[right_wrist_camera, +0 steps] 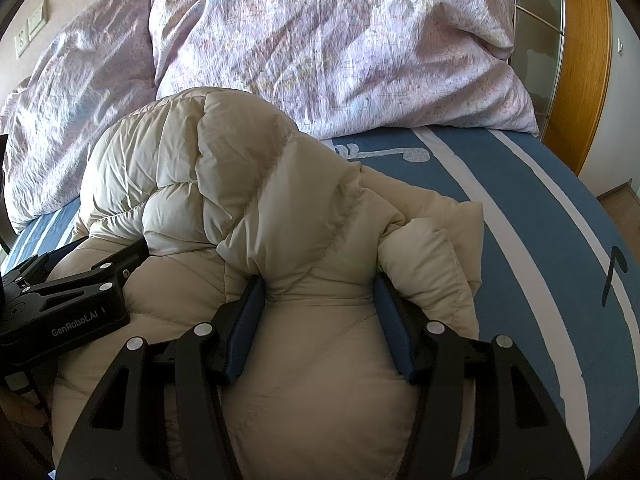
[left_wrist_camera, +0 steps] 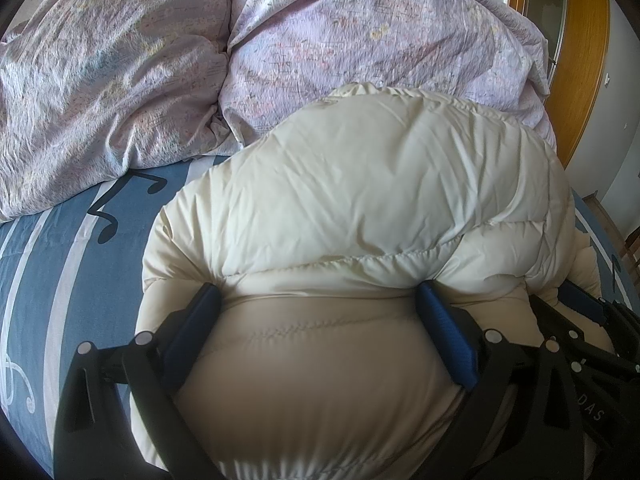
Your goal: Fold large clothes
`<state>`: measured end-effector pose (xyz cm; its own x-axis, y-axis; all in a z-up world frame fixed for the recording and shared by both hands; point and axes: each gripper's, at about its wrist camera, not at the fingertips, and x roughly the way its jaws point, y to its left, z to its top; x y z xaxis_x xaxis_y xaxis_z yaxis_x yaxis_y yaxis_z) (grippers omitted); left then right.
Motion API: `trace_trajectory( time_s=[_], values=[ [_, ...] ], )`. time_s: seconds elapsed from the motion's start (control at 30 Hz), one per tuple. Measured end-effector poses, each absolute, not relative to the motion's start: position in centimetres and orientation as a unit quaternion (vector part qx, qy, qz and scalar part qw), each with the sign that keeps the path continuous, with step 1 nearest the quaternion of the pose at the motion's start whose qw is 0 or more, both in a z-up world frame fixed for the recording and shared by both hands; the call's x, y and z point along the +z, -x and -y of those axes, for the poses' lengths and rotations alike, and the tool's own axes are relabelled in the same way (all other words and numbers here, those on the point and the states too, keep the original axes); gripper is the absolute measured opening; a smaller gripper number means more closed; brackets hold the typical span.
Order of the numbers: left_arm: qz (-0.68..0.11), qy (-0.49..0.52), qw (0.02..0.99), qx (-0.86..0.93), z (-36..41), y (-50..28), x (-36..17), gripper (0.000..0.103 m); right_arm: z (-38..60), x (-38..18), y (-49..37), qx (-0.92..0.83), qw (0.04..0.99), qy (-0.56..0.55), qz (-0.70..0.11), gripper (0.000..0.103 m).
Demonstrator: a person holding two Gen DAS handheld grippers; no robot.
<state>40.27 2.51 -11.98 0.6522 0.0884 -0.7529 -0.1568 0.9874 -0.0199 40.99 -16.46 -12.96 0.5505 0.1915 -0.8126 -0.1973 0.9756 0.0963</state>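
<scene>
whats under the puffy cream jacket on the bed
The cream jacket lies on the blue striped bedsheet, which shows around it. Whatever is directly beneath the bulk is covered.

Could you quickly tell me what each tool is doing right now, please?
Left tool: closed on the cream puffer jacket.
Right tool: closed on a bunched fold of the same jacket.
</scene>
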Motion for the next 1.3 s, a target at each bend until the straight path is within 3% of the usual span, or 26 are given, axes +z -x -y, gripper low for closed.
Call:
trace_trajectory(
  time_s=[0.6, 0.7, 0.87, 1.3],
  values=[
    [-0.430, 0.038, 0.900, 0.066, -2.5, -40.0, -11.5, 0.098, 16.4, -12.4, -41.3, 0.126, 0.866, 0.008, -0.484, 0.059],
    [-0.431, 0.049, 0.899, 0.059, -3.0, -38.7, -9.9, 0.096, 17.5, -10.9, -41.9, 0.154, 0.841, -0.023, -0.519, 0.067],
    [-0.419, 0.059, 0.904, 0.060, -4.5, -35.8, -7.2, 0.096, 21.4, -7.7, -40.9, 0.164, 0.833, -0.098, -0.519, 0.095],
    [-0.439, 0.076, 0.892, 0.073, -6.5, -31.6, -6.9, 0.096, 25.6, -12.7, -40.6, 0.193, 0.693, -0.270, -0.640, 0.098]
  ],
)
